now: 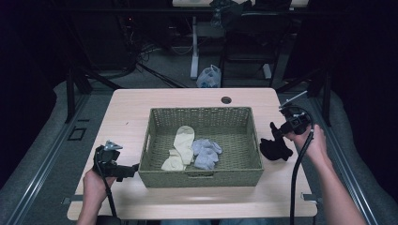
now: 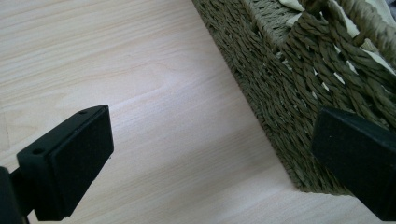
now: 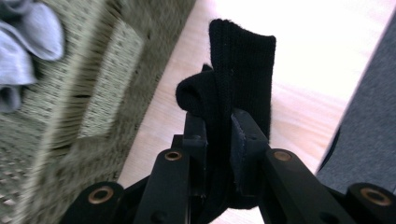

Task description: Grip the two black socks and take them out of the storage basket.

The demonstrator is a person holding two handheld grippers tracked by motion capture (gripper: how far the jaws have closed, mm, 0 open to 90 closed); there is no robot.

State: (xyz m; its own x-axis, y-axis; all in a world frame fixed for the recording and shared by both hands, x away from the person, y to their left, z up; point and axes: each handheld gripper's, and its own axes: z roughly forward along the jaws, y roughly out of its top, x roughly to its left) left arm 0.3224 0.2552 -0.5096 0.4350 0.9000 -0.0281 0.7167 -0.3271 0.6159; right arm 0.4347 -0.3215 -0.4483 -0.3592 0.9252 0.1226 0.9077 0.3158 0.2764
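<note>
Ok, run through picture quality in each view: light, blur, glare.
High view: dim, dark surroundings, the table lit, soft glare near its front edge. Left gripper view: sharp, even light, the basket weave crisp. Right gripper view: the basket smeared by motion blur, the tabletop blown out white at upper right, the black sock in the right tool sharp.

High view: I read the room as dim, nearly black around the edges and behind the table (image 1: 197, 96); only the tabletop and wicker basket (image 1: 202, 176) catch soft overhead light. Faint shadow under the basket's near wall. Picture soft and grainy.

Left gripper view: bright, even light on the wood grain, mild sheen mid-frame. Weave crisp; the black pads (image 2: 77, 161) near the lens slightly soft.

Right gripper view: tabletop blown out to white at upper right. Basket side smeared by motion blur. The black sock (image 3: 240, 79) shows its knit clearly; the grey sock (image 3: 28, 42) is blurred.
</note>
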